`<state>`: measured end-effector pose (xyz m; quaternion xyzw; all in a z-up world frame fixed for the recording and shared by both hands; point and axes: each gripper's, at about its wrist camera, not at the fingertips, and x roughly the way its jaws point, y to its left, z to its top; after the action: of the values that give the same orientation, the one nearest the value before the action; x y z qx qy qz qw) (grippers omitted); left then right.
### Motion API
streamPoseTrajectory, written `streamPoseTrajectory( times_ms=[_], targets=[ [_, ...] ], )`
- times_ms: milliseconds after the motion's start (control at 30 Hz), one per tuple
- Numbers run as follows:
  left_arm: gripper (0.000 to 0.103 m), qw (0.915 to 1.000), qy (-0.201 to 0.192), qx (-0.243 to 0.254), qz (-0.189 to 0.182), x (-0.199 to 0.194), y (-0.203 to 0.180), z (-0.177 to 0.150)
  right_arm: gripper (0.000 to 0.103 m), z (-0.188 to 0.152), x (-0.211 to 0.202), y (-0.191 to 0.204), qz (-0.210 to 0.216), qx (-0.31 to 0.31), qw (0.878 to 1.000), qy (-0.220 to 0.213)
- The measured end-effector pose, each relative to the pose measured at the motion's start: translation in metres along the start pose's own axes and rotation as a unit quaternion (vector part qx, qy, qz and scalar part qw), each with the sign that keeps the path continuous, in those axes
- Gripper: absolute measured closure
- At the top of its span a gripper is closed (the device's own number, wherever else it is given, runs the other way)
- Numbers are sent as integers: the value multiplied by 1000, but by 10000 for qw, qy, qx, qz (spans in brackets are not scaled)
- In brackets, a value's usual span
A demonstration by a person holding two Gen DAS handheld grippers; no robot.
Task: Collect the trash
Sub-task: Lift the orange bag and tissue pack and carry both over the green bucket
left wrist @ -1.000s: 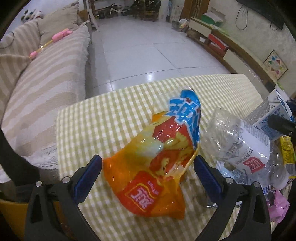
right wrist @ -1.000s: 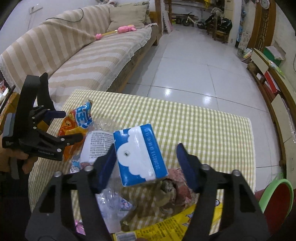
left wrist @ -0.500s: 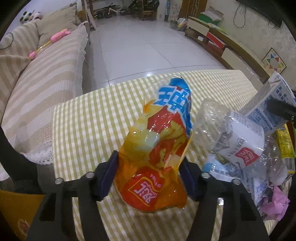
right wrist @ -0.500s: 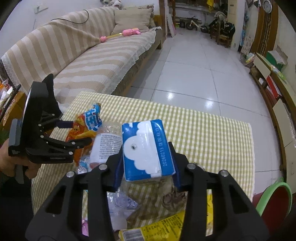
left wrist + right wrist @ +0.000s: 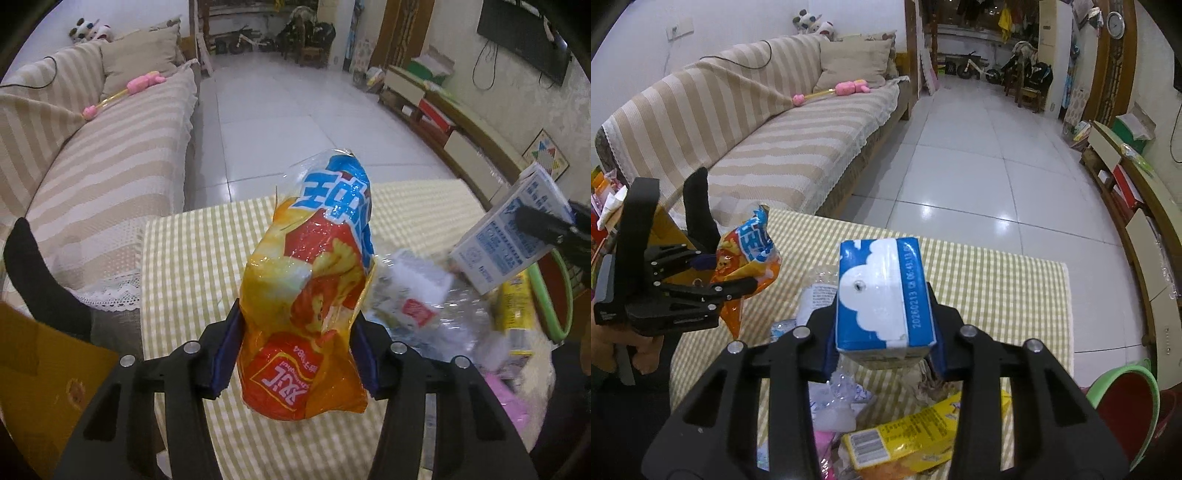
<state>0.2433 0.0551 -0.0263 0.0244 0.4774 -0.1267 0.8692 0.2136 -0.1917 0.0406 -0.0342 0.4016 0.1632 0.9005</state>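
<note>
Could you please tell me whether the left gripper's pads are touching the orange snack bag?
Touching. The left wrist view shows both blue pads pressed against the orange snack bag, pinching its lower sides.

Quick count of what's on view. Two grippers — the left gripper and the right gripper. One orange and blue snack bag, one blue and white carton. On the one checked table: one crushed clear plastic bottle, one yellow wrapper with a barcode at about 6 o'clock in the right view, and one pink scrap that's too blurred to name. One green-rimmed bin at 4 o'clock. One striped sofa with one cushion and one pink toy — plus two plush toys on its back, I think. One wall clock at 1 o'clock.
</note>
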Motion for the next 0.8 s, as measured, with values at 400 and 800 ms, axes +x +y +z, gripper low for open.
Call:
streamPoseTrajectory(
  times_ms=[400,800],
  targets=[
    [52,9987,-443,-216,-156,-70,-30,-10,66,-10,-60,0,-3,96,9994,-330],
    [52,9977,-611,-127,-247,-108,-73,-17,66,-27,-113,-17,30,312,9975,-635]
  ],
)
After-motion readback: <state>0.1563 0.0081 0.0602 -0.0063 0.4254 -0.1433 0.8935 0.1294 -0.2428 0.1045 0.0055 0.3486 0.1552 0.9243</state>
